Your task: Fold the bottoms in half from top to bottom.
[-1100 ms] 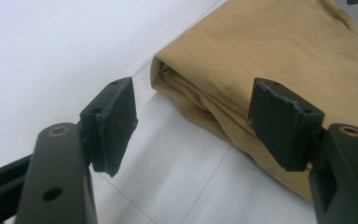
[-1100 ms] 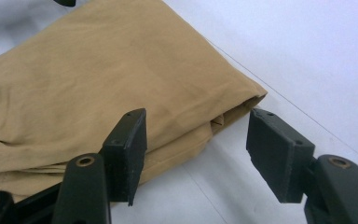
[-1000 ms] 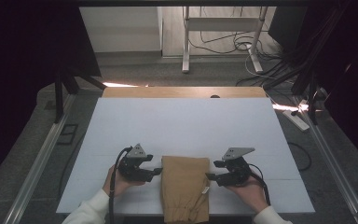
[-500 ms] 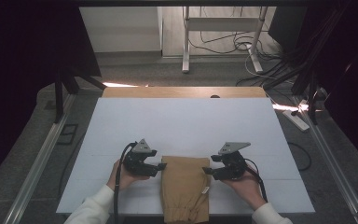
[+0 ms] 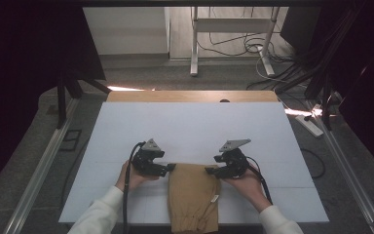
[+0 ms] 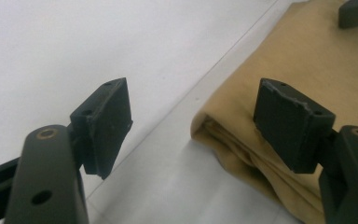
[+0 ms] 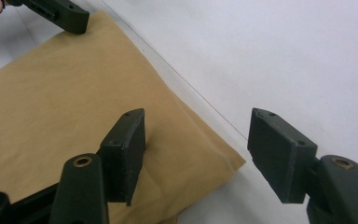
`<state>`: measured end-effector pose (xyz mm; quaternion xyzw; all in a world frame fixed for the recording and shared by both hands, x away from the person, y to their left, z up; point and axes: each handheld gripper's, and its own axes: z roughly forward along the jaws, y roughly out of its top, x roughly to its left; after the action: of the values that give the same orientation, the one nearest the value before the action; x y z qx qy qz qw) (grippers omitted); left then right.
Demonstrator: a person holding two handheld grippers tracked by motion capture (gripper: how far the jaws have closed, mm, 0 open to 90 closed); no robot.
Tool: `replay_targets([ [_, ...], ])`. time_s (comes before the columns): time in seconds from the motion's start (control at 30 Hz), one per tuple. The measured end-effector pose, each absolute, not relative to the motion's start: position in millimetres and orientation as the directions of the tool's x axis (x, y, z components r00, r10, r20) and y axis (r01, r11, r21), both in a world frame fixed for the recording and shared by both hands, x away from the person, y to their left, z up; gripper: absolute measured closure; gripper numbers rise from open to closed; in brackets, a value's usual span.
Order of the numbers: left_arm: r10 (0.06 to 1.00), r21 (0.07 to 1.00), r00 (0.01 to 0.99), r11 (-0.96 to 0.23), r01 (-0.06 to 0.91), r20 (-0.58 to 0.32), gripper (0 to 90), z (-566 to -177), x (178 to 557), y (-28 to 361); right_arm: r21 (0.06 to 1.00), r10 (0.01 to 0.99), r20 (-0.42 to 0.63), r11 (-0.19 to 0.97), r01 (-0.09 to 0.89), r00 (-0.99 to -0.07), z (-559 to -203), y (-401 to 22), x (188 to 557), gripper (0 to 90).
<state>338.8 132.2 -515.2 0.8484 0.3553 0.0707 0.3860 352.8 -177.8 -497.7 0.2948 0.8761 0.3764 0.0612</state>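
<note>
The tan folded cloth (image 5: 194, 197) lies flat on the white bench (image 5: 190, 126), at the near edge, between the two hands. The left tool (image 5: 168, 168) sits just beside the cloth's far left corner. Its jaws have just been opening and stand apart, with the corner (image 6: 205, 122) lying between them but not pinched. The right tool (image 5: 209, 170) is at the cloth's far right corner (image 7: 235, 163). Its jaws stand apart too, one over the cloth, one over bare bench. Past both tools, the bench stretches away.
</note>
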Motion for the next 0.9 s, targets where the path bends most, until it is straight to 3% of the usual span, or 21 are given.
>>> replay_targets([
  [0.67,0.629,0.619,0.747,-0.502,0.603,-0.217,21.9,-535,346,120,0.606,0.562,0.159,0.594,0.53,-0.812,-519,-168,359,27.2],
  [0.77,0.615,0.625,0.751,-0.494,0.605,-0.24,28.6,-535,345,120,0.606,0.56,0.144,0.602,0.52,-0.816,-518,-167,357,32.3],
  [0.9,0.584,0.623,0.769,-0.507,0.596,-0.26,47.2,-534,342,117,0.599,0.536,0.171,0.609,0.519,-0.827,-517,-166,355,48.2],
])
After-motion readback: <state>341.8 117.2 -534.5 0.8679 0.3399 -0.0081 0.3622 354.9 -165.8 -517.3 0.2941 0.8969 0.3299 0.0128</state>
